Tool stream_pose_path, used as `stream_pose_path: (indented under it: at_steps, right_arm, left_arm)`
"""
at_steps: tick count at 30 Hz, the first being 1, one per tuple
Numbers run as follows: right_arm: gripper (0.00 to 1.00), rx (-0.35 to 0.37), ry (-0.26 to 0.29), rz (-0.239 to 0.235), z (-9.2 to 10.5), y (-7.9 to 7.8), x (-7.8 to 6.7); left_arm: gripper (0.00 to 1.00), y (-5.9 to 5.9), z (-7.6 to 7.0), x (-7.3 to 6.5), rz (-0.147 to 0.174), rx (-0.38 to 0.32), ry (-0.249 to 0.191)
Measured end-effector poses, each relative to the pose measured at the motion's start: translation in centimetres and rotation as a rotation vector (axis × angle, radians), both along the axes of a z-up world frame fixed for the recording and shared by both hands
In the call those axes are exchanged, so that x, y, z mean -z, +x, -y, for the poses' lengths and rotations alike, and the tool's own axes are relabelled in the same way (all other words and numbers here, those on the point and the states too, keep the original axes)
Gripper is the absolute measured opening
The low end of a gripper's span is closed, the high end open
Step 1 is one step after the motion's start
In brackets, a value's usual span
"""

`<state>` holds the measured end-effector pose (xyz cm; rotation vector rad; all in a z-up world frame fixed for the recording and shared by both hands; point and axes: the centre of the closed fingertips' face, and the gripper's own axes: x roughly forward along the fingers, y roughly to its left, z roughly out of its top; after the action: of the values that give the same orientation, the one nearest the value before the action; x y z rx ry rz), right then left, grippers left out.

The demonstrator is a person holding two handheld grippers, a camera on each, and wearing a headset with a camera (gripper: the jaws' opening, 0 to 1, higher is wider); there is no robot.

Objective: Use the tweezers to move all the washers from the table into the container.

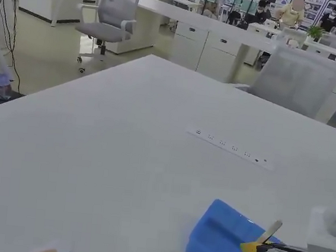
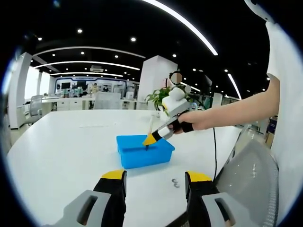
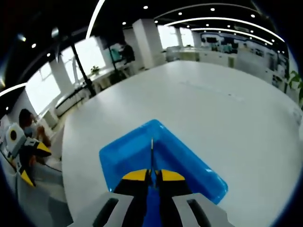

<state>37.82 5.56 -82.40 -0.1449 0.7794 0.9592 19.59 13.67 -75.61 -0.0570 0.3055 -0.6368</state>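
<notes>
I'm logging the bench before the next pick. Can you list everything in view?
table: one, white, spans the foreground.
container: one, blue, open tray on the table.
washers: seemingly two, grey, on the table between the container and the left tongs; too small to count surely.
tweezers: one, thin, dark, tip over the container.
socket strip: one, white, set into the table's far part.
office chairs: two, grey, beyond the table.
right tongs: yellow-tipped, shut on the tweezers, above the container.
left tongs: yellow-tipped, open, holding nothing.
hand: one, holding the right tongs.
</notes>
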Motion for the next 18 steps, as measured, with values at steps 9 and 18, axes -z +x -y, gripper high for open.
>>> stream_pose_path:
  at_steps: [9,18]
  right_arm:
    - [0.05,-0.021,-0.062,0.057,0.6,0.2,0.4]
    - [0.05,-0.002,-0.013,0.101,0.6,-1.2,-1.6]
  left_arm:
    - [0.48,0.1,-0.1,-0.2,0.012,-0.007,-0.007]
    - [0.47,0.0,0.1,-0.1,0.006,0.01,-0.002]
